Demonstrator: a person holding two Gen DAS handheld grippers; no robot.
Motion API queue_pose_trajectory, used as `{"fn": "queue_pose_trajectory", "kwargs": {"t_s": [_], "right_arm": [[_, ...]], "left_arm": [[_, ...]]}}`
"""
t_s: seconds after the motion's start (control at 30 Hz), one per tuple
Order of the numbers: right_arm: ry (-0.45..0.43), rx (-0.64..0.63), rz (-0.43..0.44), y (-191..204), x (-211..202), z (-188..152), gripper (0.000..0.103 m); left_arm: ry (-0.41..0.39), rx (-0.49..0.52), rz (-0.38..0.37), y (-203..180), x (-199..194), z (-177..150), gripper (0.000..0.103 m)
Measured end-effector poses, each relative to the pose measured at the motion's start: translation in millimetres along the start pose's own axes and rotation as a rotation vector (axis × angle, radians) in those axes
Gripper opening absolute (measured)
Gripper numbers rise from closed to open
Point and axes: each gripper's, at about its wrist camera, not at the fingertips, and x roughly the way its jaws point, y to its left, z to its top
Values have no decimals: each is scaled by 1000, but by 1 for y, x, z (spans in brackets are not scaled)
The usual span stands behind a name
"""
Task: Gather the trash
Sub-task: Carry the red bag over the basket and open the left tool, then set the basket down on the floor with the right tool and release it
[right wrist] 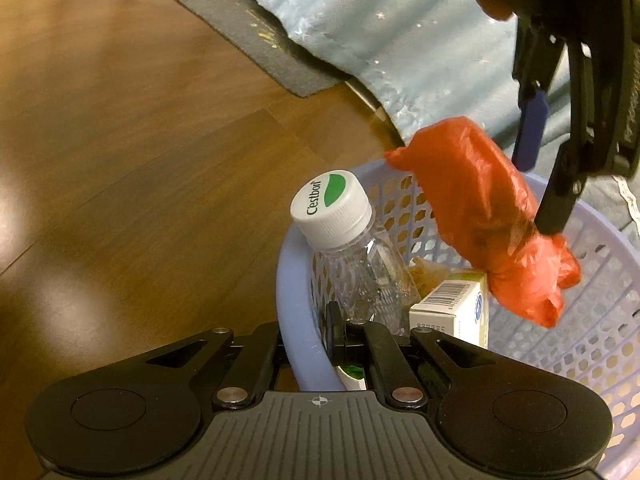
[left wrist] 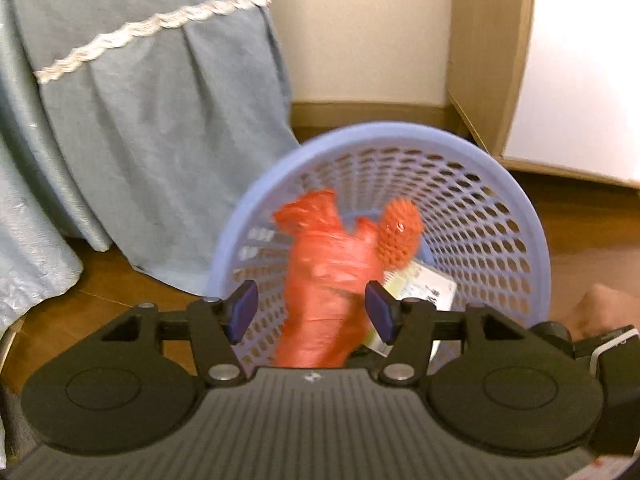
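Note:
A lavender mesh basket (left wrist: pixel 500 208) stands on the wooden floor. My left gripper (left wrist: pixel 312 312) hangs over it, open, with a crumpled orange plastic bag (left wrist: pixel 328 280) loose and blurred between its blue pads (left wrist: pixel 244 312). From the right wrist the orange bag (right wrist: pixel 488 216) hangs over the basket (right wrist: pixel 600 300), just under the left gripper's fingers (right wrist: pixel 532 132). My right gripper (right wrist: pixel 344 334) is shut on the basket's near rim (right wrist: pixel 292 300). A clear bottle (right wrist: pixel 360 264) with a white cap and a small carton (right wrist: pixel 448 312) lie inside.
A blue-grey cloth with lace trim (left wrist: pixel 140 120) hangs to the floor left of the basket. A cardboard box (left wrist: pixel 492 60) stands behind it at the wall. A grey mat (right wrist: pixel 256 48) lies on the floor. A hand (left wrist: pixel 600 312) shows at the right edge.

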Motion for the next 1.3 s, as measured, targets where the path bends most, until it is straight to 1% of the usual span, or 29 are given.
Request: {"fn": "queue_pose_trajectory", "kwargs": {"t_s": [0.13, 0.23, 0.4, 0.6, 0.73, 0.83, 1.07, 1.2, 1.3], "right_arm": [[-4, 9, 1, 2, -5, -2, 0], [-7, 12, 1, -2, -4, -1, 0], [-9, 51, 5, -13, 0, 4, 0], [-30, 104, 34, -27, -3, 11, 0], [-59, 156, 74, -34, -10, 20, 0], [-78, 199, 106, -41, -18, 25, 0], [-121, 303, 192, -52, -35, 34, 0], [-166, 322, 247, -51, -39, 39, 0], [-206, 322, 304, -48, -42, 42, 0]], "left_arm": [[8, -20, 49, 9, -15, -12, 55], [20, -53, 85, 17, -33, -23, 55], [55, -130, 140, 29, -55, -52, 55], [123, -189, 175, 41, -69, -82, 55], [168, -220, 195, 41, -75, -103, 55], [198, -259, 191, 38, -78, -118, 55], [245, -292, 168, 27, -78, -140, 55], [256, -292, 160, 24, -78, -145, 55], [260, -300, 163, 23, -81, -149, 55]]}}
